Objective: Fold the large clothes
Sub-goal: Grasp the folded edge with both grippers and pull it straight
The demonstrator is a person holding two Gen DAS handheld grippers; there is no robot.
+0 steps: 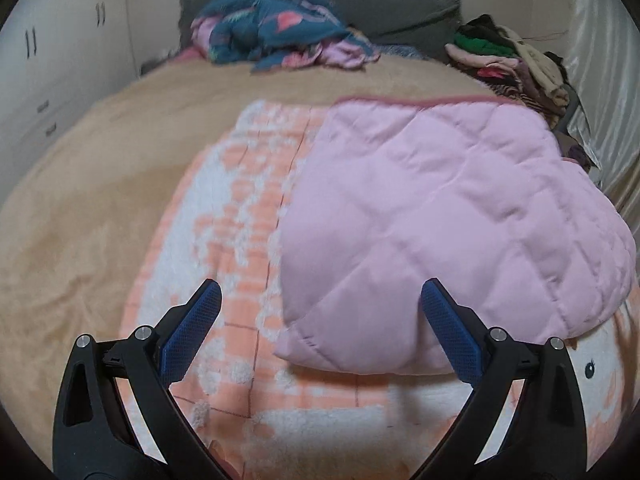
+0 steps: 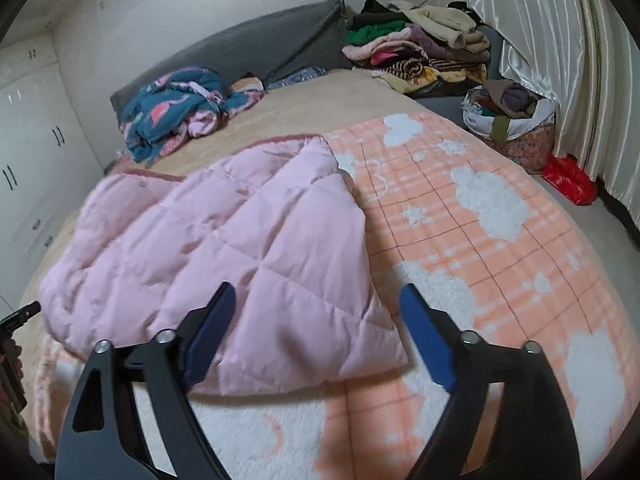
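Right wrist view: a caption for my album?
Open right gripper poised over a pink quilted garment on the bed.

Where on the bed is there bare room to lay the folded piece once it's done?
Freest: the tan fleece bedspread between the pink quilted garment and the white cupboards, and the peach checked blanket with white clouds on the garment's curtain side. Crowded: the headboard end, with the blue patterned bundle and the stacked clothes pile.

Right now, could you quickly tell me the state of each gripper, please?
Left gripper: open, holding nothing, above the pink quilted garment.
Right gripper: open, holding nothing, over the same garment's near corner.
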